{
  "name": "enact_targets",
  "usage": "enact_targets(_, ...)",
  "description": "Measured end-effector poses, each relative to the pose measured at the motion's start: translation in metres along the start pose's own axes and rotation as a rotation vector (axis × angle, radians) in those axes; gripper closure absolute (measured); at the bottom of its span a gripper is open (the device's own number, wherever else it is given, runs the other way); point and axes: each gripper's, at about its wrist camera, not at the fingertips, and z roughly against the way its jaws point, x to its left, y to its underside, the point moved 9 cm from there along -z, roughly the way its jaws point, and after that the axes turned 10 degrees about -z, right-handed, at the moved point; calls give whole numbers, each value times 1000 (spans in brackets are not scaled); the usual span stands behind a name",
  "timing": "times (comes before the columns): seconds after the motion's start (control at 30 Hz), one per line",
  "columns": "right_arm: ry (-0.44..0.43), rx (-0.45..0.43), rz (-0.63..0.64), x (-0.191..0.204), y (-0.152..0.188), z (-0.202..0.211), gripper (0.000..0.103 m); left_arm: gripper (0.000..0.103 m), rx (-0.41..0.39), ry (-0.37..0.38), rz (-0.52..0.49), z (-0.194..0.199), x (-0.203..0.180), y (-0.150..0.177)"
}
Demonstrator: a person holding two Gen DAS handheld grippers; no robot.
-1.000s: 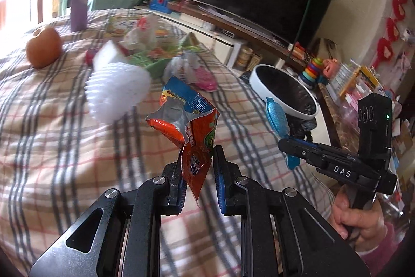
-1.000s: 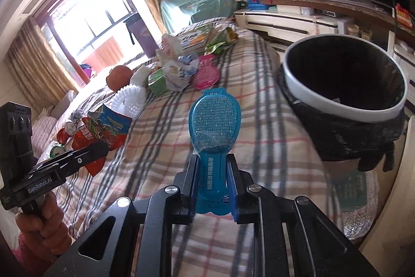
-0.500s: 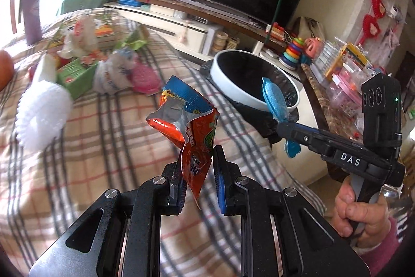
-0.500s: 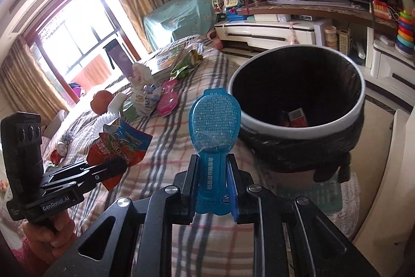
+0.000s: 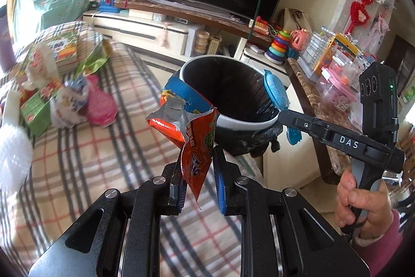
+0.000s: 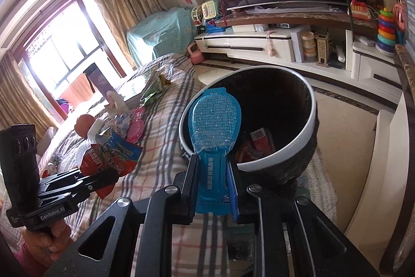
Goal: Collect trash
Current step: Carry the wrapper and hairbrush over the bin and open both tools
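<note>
My left gripper is shut on a torn orange and blue snack wrapper, held above the bed edge just short of the bin. My right gripper is shut on a blue blister pack, held at the near rim of the bin. The bin is round with a white rim and black liner, and holds some red trash. It also shows in the left wrist view, where the right gripper holds the blue pack at its right rim. The left gripper with the wrapper shows in the right wrist view.
A plaid bed cover carries more litter: a pink pack, a green box, crumpled white wrappers, a white brush. A TV stand and toy shelf stand behind the bin.
Both grippers have moved from over the bed toward the bin, each still holding its piece. The bin is now closer and the blue pack stands at its rim.
</note>
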Motion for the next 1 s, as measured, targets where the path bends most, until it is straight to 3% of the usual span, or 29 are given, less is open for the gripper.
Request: enact_targets(1.0,87,45,-3,-46,-50,-37,83,86,68,34,-70,-73,-17,-69)
